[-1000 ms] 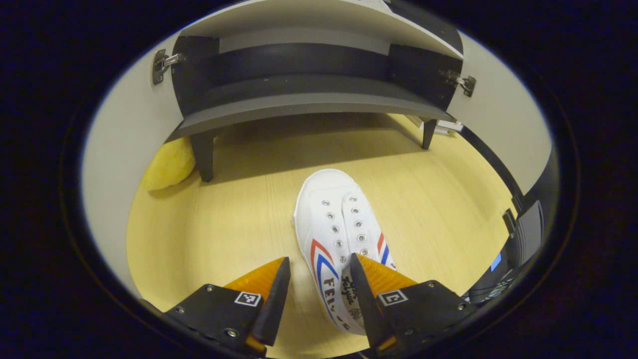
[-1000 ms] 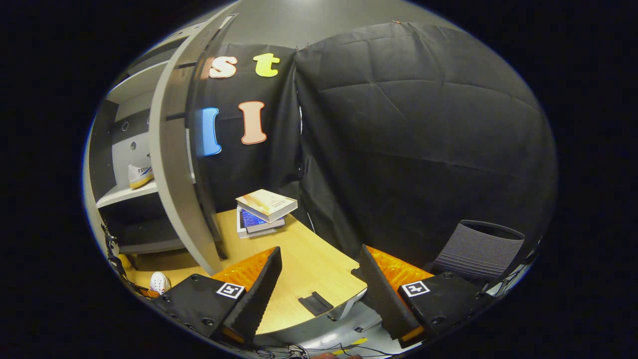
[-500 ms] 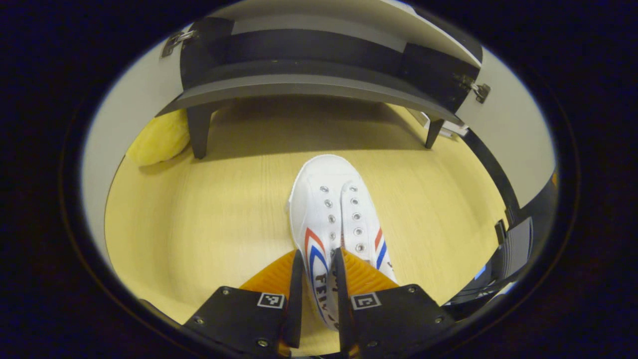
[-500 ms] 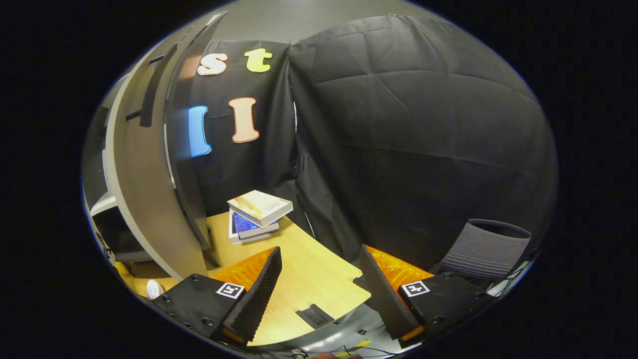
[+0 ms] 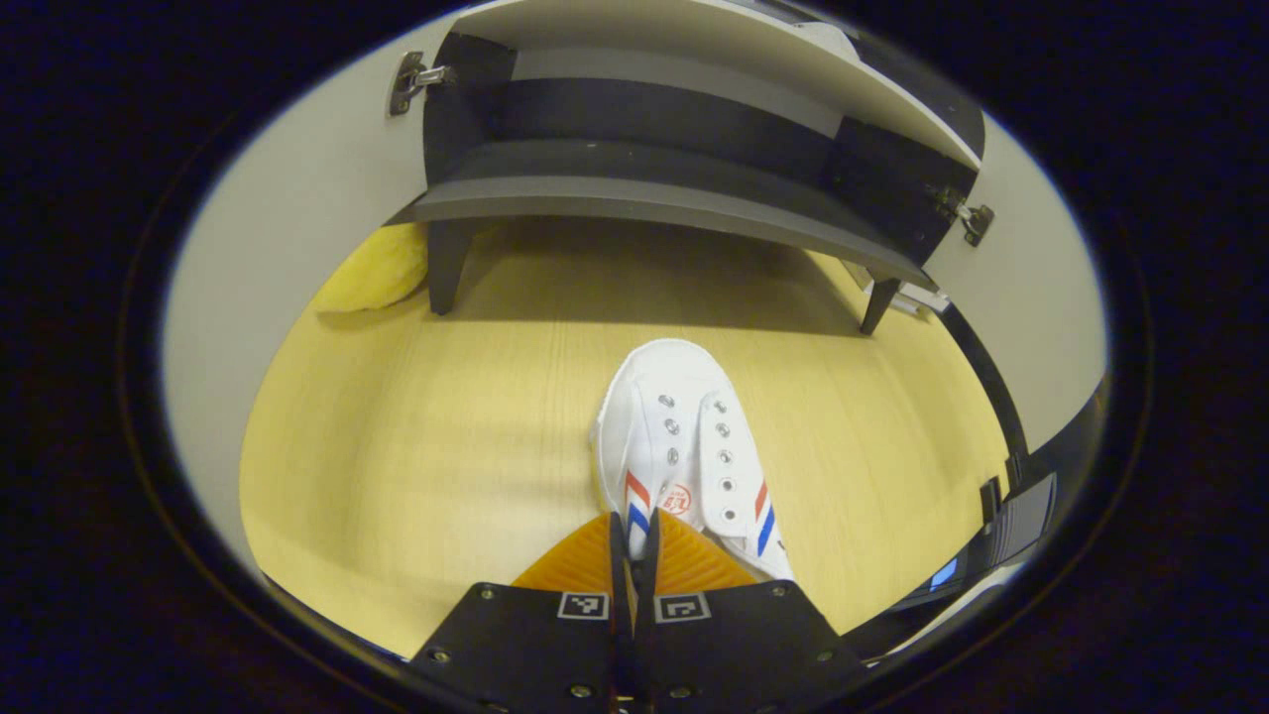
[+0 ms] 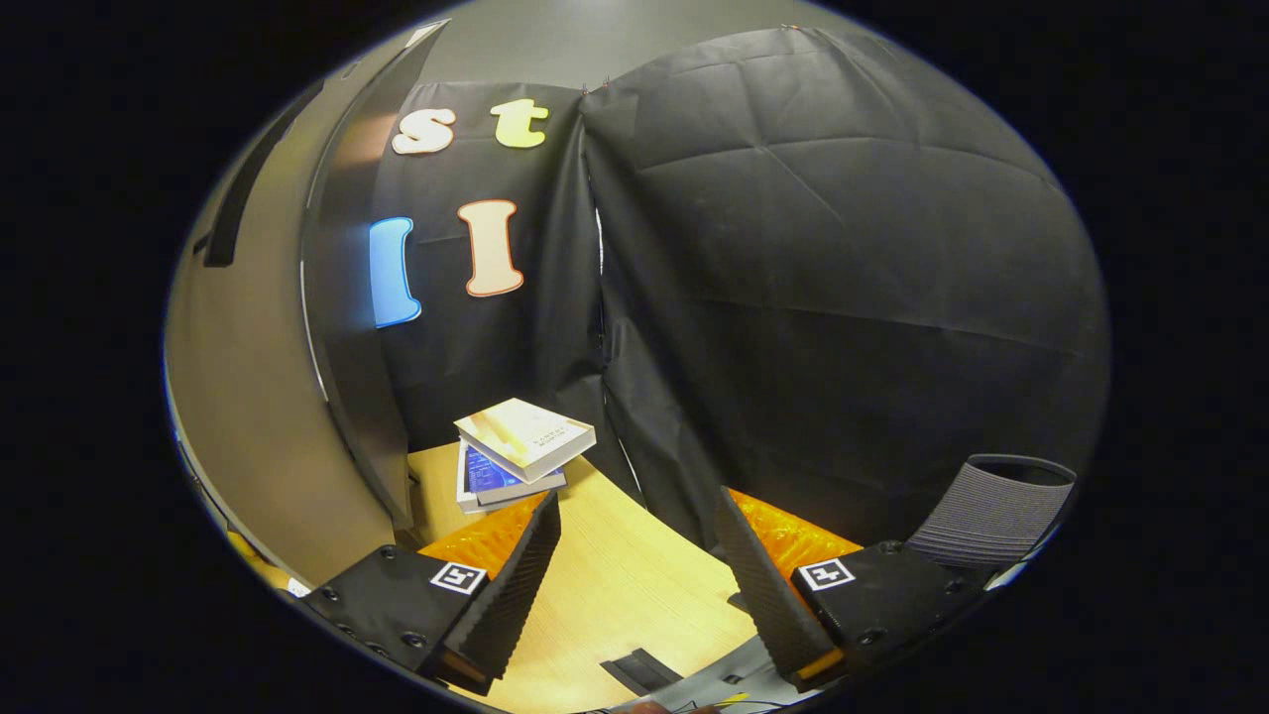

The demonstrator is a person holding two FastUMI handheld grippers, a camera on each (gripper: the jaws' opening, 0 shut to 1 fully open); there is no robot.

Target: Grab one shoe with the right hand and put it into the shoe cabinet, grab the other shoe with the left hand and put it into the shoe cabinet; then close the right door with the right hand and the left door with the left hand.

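Gripping: left gripper (image 5: 634, 555) has its two fingers drawn nearly together on the heel-side collar of the white shoe (image 5: 684, 446), pinching the canvas edge; this looks like a firm hold on the shoe.
Step in hand: the left-hand shoe pick-up, judged from the clamped fingers and the shoe lying on the wooden table (image 5: 416, 436) in front of the shoe cabinet (image 5: 654, 188).
Shoe position: toe points toward the cabinet, sole seemingly on the tabletop, well short of the cabinet's legs; whether it has lifted off cannot be told.
Cabinet: dark lower shelf open, pale shelf above it; both doors swung wide, left door (image 5: 297, 228) and right door (image 5: 1021, 297) flanking the opening with hinges exposed.
Next move calls for: lifting the shoe clear of the table, carrying it forward and up over the shelf lip, toe first, then setting it down inside before letting go. A pinch on thin canvas may let the shoe droop or swing, so a level carry seems wise.
Left pose: angled steeply down at the table, fingers along the shoe's length.
Right gripper (image 6: 634, 575): fingers spread wide, holding nothing, hovering over the table's far corner, pointing at the booth wall, with a door panel at its left.
Nearby: stack of books (image 6: 520, 446); yellow soft object (image 5: 372, 278) beside the cabinet leg.
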